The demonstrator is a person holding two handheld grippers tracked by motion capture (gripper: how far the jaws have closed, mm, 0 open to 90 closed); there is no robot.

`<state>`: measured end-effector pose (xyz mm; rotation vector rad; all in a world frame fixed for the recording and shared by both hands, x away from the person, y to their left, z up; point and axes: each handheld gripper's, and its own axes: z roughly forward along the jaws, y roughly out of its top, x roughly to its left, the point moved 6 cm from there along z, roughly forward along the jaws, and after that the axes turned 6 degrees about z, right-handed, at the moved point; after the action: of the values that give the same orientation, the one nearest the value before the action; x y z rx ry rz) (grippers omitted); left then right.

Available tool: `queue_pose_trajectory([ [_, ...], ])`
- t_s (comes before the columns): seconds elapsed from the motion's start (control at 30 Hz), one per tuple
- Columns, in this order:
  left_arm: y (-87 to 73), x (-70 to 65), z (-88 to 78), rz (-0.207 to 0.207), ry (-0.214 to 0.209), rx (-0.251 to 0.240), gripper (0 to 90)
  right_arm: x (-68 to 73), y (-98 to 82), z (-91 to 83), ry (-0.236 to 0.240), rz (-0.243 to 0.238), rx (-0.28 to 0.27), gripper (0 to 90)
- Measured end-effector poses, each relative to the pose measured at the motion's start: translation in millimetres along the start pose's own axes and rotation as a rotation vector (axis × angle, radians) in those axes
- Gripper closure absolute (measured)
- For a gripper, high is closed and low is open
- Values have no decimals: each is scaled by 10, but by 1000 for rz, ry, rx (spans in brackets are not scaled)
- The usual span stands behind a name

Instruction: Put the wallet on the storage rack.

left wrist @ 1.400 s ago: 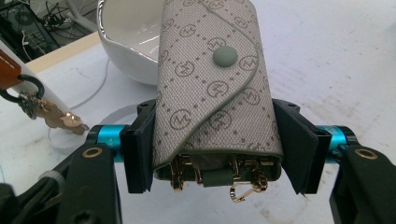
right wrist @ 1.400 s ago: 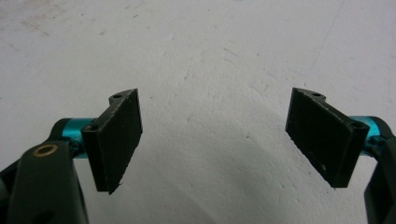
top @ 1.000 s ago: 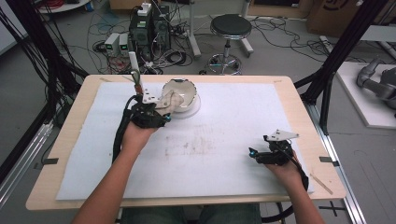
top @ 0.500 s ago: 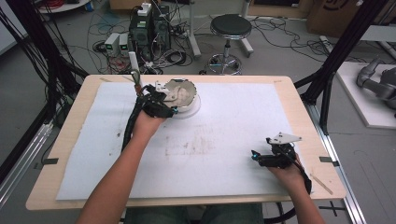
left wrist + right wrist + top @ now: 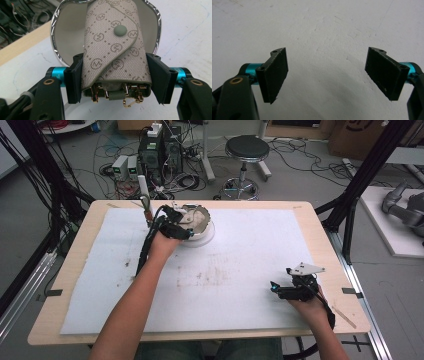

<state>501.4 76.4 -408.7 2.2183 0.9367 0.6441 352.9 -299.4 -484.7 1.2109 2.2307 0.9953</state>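
The key pouch (image 5: pixel 113 47), a beige monogram-patterned fabric case with a grey-green snap button and gold key hooks at its near end, sits between the two black pads of the left claw (image 5: pixel 115 77). Both pads press against its long sides, so the left claw is clamped on the key pouch. The hook end of the pouch lies at the root of the pads; the far end projects forward over the white bowl (image 5: pixel 70 37), which has a shiny silver rim. In the high view, the left claw (image 5: pixel 186 225) holds the key pouch (image 5: pixel 196 220) above the white bowl (image 5: pixel 206 237) near the far left part of the surface (image 5: pixel 70 240), which is covered by a white mat (image 5: pixel 250 260). The right claw (image 5: pixel 327 75) is well apart from the pouch, at the near right of the mat, with its pads spread wide and nothing between them.
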Motion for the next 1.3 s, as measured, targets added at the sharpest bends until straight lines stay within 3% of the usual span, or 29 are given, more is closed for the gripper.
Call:
queue_pose_trajectory([
  [0.43,87,22,146,-10,32,28,354,2,1,8,3,-7,-1,189],
  [0.6,93,24,155,-14,29,17,334,6,1,10,5,-7,1,189],
  [0.77,128,6,124,7,33,-13,297,12,0,6,6,-5,1,189],
  [1.0,132,40,-37,-14,31,-65,213,20,6,9,7,-7,-1,189],
  [1.2,12,18,-335,-26,3,-138,202,40,48,32,17,-7,-15,189],
  [1.27,-9,16,-378,-30,-9,-142,188,53,67,39,16,2,-21,189],
  [1.3,-43,9,-476,-32,-19,-170,185,56,74,44,20,-3,-23,189],
])
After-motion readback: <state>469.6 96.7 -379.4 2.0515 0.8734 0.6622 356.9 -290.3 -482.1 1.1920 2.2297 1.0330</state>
